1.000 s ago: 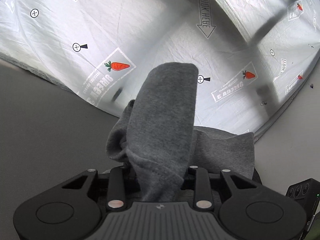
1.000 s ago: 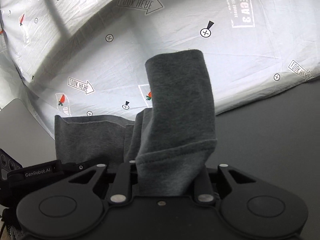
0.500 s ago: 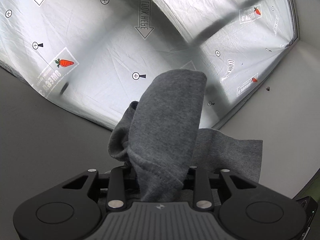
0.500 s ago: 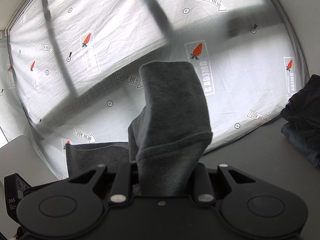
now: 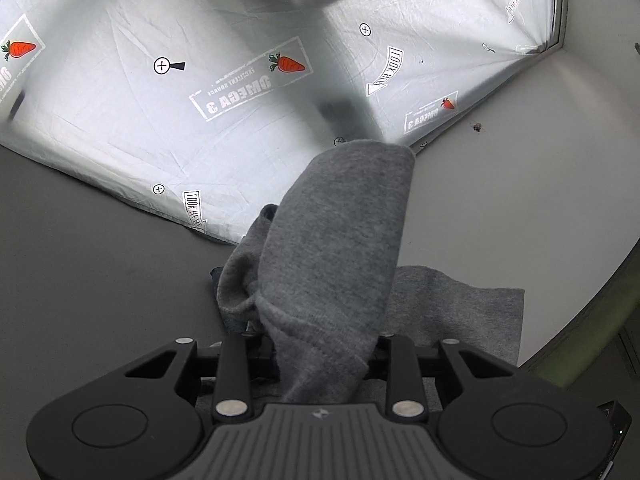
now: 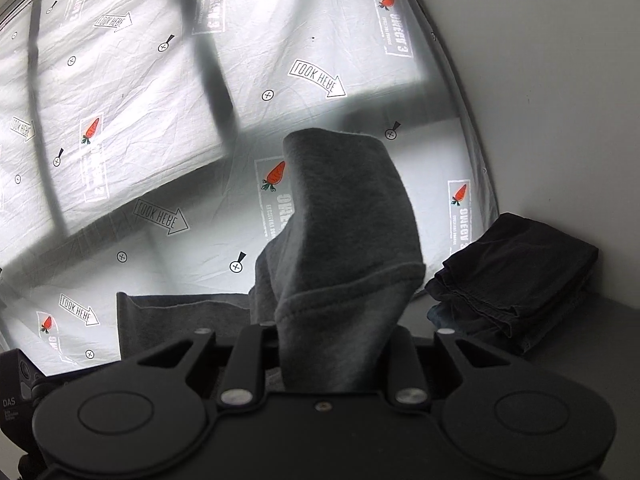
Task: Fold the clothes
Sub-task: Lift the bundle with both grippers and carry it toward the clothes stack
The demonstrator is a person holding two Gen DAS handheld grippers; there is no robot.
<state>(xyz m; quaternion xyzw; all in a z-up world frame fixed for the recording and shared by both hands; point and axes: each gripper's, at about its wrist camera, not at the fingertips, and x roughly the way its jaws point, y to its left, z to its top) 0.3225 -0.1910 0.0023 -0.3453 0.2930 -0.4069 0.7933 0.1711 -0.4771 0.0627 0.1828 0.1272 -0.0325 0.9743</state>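
I have the grey knit garment [image 5: 336,248] pinched in both my left gripper [image 5: 324,344] and right gripper [image 6: 340,332], mid-frame; folded dark clothes [image 6: 516,276] sit lower right; this fold looks unfinished.

Staged recording setup: marker-printed white sheet [image 6: 132,92] covering a grey table [image 5: 80,280].

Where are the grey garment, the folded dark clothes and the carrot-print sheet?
grey garment [image 5: 336,240], left wrist view, draped fold.
folded dark clothes [image 6: 516,276], right wrist view, top layer.
carrot-print sheet [image 6: 132,92], right wrist view, bare area.
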